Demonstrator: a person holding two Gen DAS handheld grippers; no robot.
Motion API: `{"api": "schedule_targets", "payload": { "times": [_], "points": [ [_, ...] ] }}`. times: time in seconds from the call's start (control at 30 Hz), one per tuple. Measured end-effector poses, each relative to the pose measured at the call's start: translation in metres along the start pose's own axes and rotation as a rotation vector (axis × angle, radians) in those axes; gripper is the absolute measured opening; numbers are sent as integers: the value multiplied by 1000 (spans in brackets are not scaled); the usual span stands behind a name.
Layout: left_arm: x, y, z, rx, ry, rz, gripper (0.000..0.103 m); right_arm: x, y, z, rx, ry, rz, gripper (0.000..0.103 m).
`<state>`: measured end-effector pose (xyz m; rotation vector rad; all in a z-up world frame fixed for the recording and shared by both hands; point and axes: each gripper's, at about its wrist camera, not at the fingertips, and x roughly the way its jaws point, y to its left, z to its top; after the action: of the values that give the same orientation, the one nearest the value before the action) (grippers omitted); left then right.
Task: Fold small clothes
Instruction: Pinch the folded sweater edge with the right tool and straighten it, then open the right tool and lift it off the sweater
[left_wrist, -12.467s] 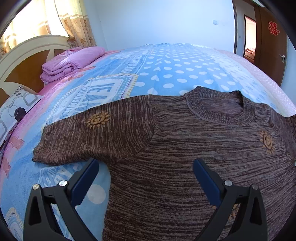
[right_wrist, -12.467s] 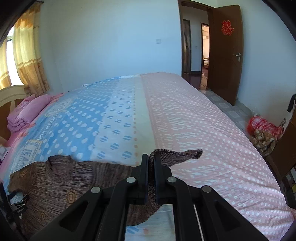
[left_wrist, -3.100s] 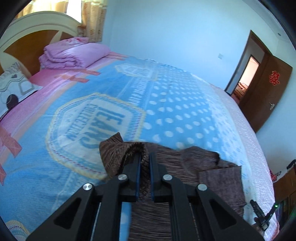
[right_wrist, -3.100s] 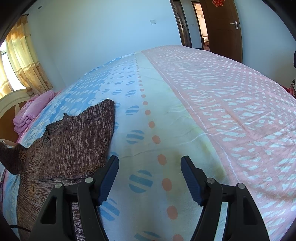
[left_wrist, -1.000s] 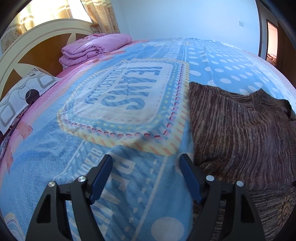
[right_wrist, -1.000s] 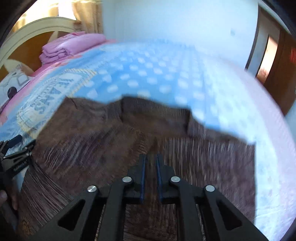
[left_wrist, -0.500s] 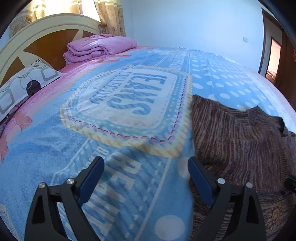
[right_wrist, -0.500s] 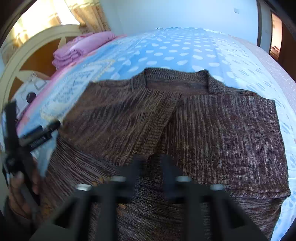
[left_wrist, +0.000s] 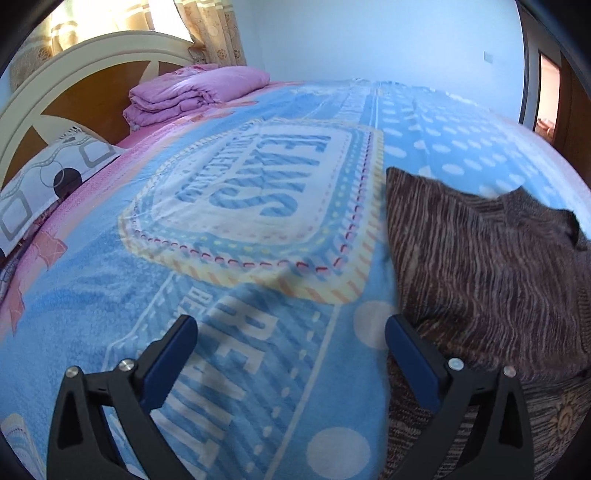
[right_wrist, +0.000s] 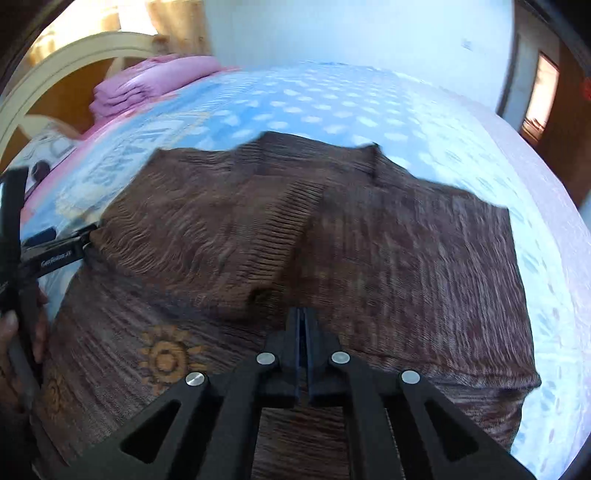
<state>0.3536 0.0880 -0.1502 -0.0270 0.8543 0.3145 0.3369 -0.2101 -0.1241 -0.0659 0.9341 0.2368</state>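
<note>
Sweater (right_wrist: 295, 236): brown knit, lying on the bed (left_wrist: 258, 229) with both sleeves folded in over its body; collar pointing toward the far wall, an orange sun motif (right_wrist: 166, 354) showing on the near left part.

Left gripper (left_wrist: 291, 354): standing wide open, its jaws having just been opening; nothing lying between them but the blue blanket, the right finger (left_wrist: 413, 365) sitting just at the sweater's left edge, though contact is hard to judge.

Right gripper (right_wrist: 303, 325): hanging over the middle of the sweater with its jaws pressed together; the view is blurred, and no cloth appears to be caught between them.

Hand (right_wrist: 14, 332): showing left of the sweater, holding the left gripper's handle.

Pink quilt (left_wrist: 192, 92): sitting folded beyond the sweater, against the headboard (left_wrist: 66, 85).

Pillow (left_wrist: 48, 177): lying beside the headboard.
</note>
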Motion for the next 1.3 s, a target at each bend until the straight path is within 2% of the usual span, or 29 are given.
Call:
{"api": "schedule_targets", "payload": {
  "times": [0.07,0.17,0.23,0.27,0.33,0.37,0.5,0.53,0.63,0.73,0.83,1.03,1.3],
  "points": [
    [-1,2,-1,-5,-3,-4,103,-13,4,2,-13,-60,-5,16],
    [-2,4,-2,-13,-1,-13,103,-23,21,8,-82,-119,53,18],
    [-1,4,-2,-14,2,-14,103,-14,29,12,-99,-91,78,18],
    [-1,4,-2,-13,2,-14,103,-1,29,14,-88,-47,95,18],
    [0,3,-2,-15,7,-13,103,26,25,10,-68,55,63,17],
    [0,4,-2,-17,9,-17,103,25,21,10,-52,21,75,17],
    [1,9,-3,-41,30,-40,103,13,0,1,5,5,100,17],
    [0,13,-5,-59,31,-50,103,2,-6,-3,9,-17,90,20],
    [-6,29,-13,-131,40,-115,103,-23,-20,-13,15,-64,93,23],
    [-19,40,-25,-170,27,-151,103,-37,-39,-26,30,-69,32,31],
    [-33,34,-35,-119,6,-137,103,-43,-53,-41,50,-43,-6,31],
    [-65,15,-51,33,-71,-75,103,-68,-69,-75,85,-41,1,31],
    [-93,10,-70,106,-79,-104,103,-91,-61,-112,87,-33,15,38]
  ]
}}
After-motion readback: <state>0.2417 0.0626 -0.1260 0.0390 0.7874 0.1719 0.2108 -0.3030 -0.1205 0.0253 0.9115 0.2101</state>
